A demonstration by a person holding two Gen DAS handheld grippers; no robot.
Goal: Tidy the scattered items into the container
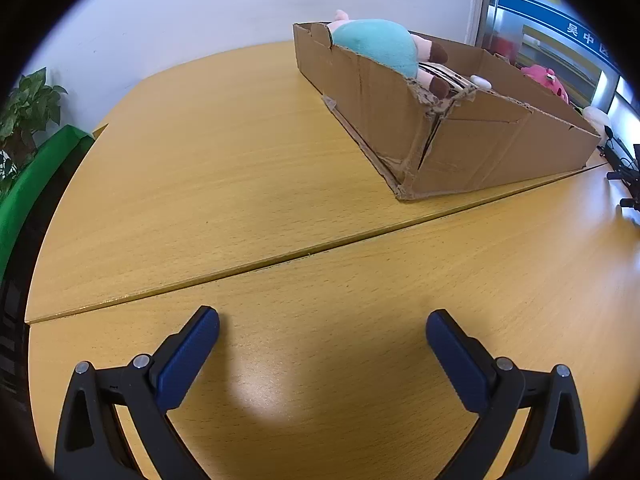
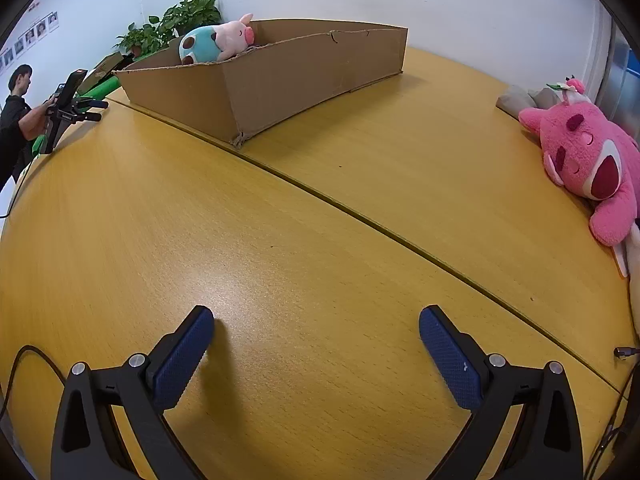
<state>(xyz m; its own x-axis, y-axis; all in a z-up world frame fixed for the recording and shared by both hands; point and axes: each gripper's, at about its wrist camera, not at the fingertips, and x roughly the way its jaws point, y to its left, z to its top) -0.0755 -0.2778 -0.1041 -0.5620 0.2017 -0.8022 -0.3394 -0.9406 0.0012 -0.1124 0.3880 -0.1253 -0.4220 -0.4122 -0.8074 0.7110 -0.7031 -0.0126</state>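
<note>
Toys number two in plain sight: one teal and pink pig (image 2: 216, 42) and one pink bear (image 2: 592, 160). One cardboard box (image 2: 280, 80) stands on the wooden counter (image 2: 280, 240), well ahead of both pairs of tongs. The pig lies inside the box at one end, its head and back rising above the rim; from the left wrist view the same pig (image 1: 380, 46) shows its brown feet, and some pale items lie next to it in the box (image 1: 480, 140), too hidden to name. The bear rests on the counter outside the box, well apart from it, near the edge at the right of the right wrist view, with a grey cushion (image 2: 524, 98) just behind it. The left tongs (image 1: 322, 330) are spread wide and hold nothing, low over bare wood. The right tongs (image 2: 316, 326) are likewise spread wide and empty. A seam runs across the counter between the tongs and the box. Potted plants (image 2: 176, 24) stand behind the box, and a man (image 2: 18, 108) stands at a device beyond the counter's far left.
</note>
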